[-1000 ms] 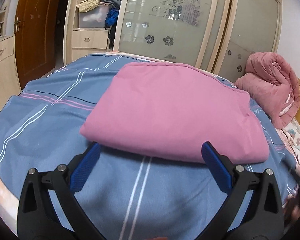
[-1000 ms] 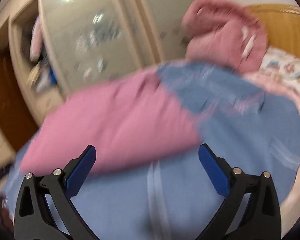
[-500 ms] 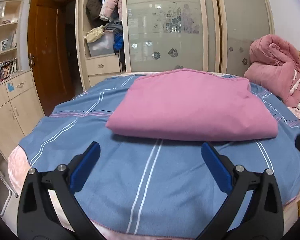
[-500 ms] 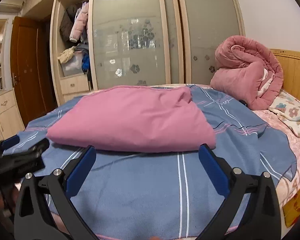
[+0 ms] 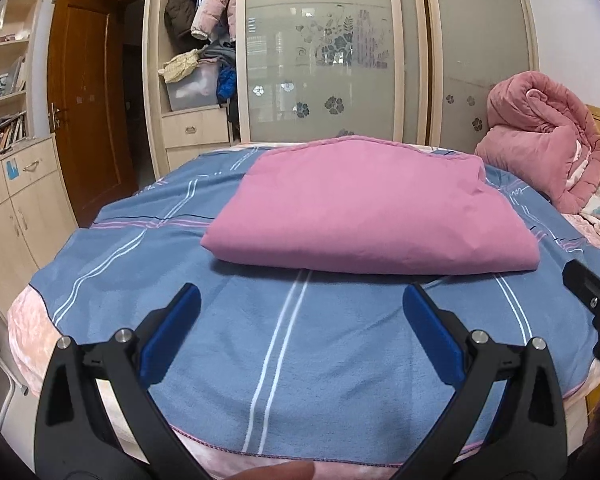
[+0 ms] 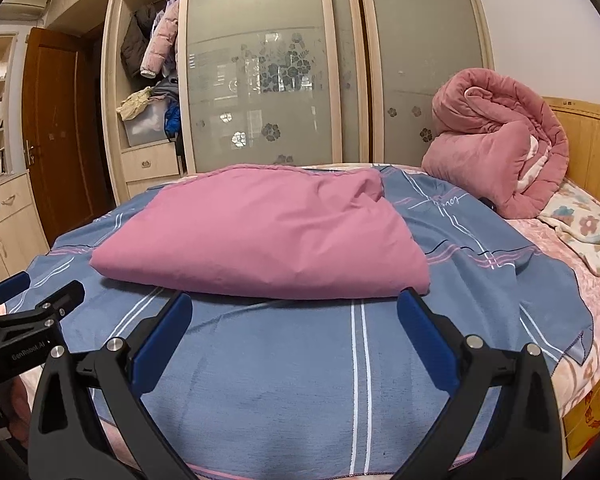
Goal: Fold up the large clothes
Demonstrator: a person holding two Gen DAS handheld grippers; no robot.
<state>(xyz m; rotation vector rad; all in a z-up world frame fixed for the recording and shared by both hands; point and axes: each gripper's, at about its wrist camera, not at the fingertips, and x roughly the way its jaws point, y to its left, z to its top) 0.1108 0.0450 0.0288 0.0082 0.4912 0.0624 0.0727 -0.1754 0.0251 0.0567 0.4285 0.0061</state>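
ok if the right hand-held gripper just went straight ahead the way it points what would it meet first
Most likely the near folded edge of the pink cloth lying on the blue sheet. The right hand-held gripper is open, with nothing between it and that edge, though depth is hard to judge.

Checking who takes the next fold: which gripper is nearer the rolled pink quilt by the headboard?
Right. The right gripper hangs off the bed's near edge on the quilt's side; the left gripper is further along, away from it.

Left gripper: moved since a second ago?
Yes. The left gripper has backed away from the folded pink fabric, which now sits farther beyond its open fingertips on the blue striped bedspread.
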